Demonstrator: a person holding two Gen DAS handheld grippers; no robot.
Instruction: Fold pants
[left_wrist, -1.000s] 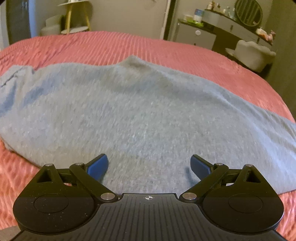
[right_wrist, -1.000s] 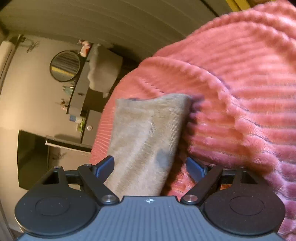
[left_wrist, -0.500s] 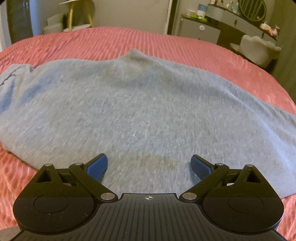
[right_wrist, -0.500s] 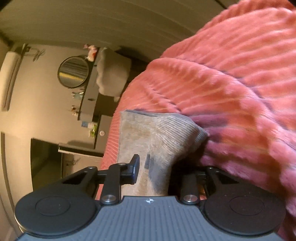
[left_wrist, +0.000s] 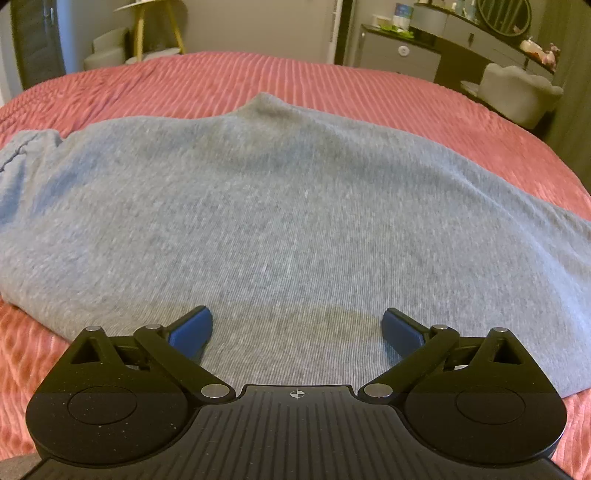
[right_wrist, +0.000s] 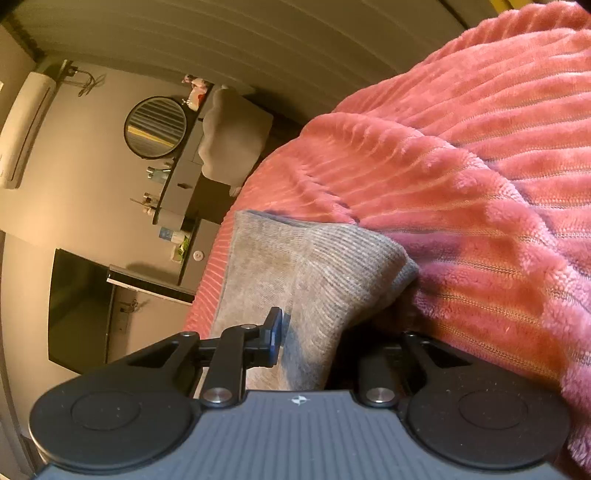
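The grey pants (left_wrist: 295, 206) lie spread across the pink ribbed bedspread (left_wrist: 295, 81), filling most of the left wrist view. My left gripper (left_wrist: 297, 328) is open and empty, low over the near edge of the pants. In the right wrist view, tilted sideways, my right gripper (right_wrist: 314, 332) is shut on the ribbed cuff end of a pant leg (right_wrist: 332, 273). Its left finger (right_wrist: 274, 328) presses the cloth; the right finger is hidden behind the fabric.
A dresser with a round mirror (left_wrist: 502, 14) and a pale upholstered chair (left_wrist: 517, 92) stand beyond the bed's right side. A yellow-legged stool (left_wrist: 155, 22) and a grey seat stand at the back left. A dark TV screen (right_wrist: 77, 310) shows in the right wrist view.
My right gripper closed from open onto the pant leg cuff and lifted it slightly off the bedspread. My left gripper stayed open and edged a little forward over the pants.
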